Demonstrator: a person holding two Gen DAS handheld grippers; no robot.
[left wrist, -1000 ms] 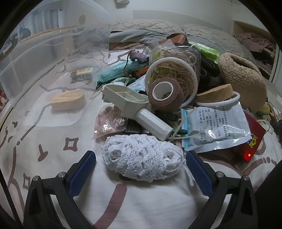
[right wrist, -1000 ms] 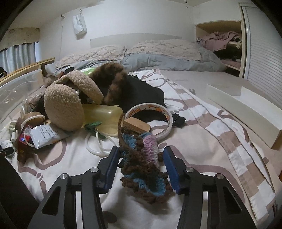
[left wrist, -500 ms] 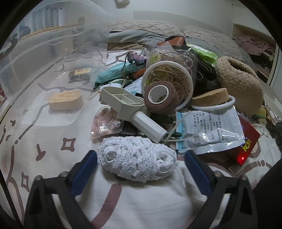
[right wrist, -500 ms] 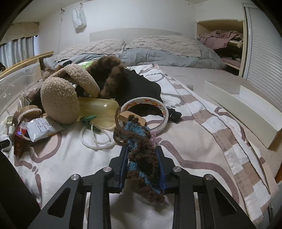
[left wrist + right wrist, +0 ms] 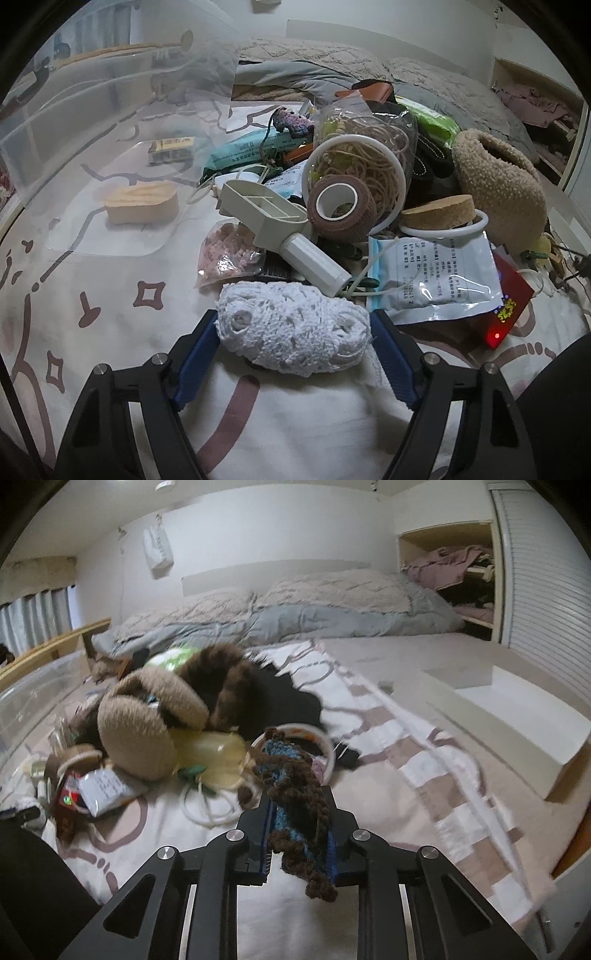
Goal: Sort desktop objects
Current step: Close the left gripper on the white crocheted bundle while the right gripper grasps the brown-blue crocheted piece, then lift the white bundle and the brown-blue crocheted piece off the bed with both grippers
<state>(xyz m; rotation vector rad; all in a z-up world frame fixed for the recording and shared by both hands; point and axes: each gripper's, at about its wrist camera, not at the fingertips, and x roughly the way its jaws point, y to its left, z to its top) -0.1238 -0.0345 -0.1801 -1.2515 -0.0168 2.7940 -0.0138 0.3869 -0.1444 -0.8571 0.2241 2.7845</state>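
1. Patterned bedding [image 5: 110,302] covers a bed that serves as the work surface, with pillows [image 5: 332,587] at its far end and a white tray [image 5: 517,716] to the right.
2. A clear plastic bin [image 5: 92,92] lies at the left of the clutter, a wooden block [image 5: 142,201] inside it.
3. The left gripper [image 5: 293,328] has just been closing its jaws, and its blue pads now touch both ends of a white crocheted piece [image 5: 291,328] lying on the bedding.
4. Just beyond that piece lie a cream plastic tool [image 5: 280,230], a brown bandage roll [image 5: 341,206], a bag of rubber bands [image 5: 365,147], a packaged mask [image 5: 432,277] and a cork lid [image 5: 439,212].
5. The right gripper [image 5: 299,834] has also just been closing; its jaws stand narrow, clamped on a brown-and-blue crocheted piece [image 5: 295,794] held clear of the bedding.
6. Behind it sit a fuzzy tan slipper [image 5: 144,723], a yellowish bottle [image 5: 214,757] and a white ring [image 5: 325,746].
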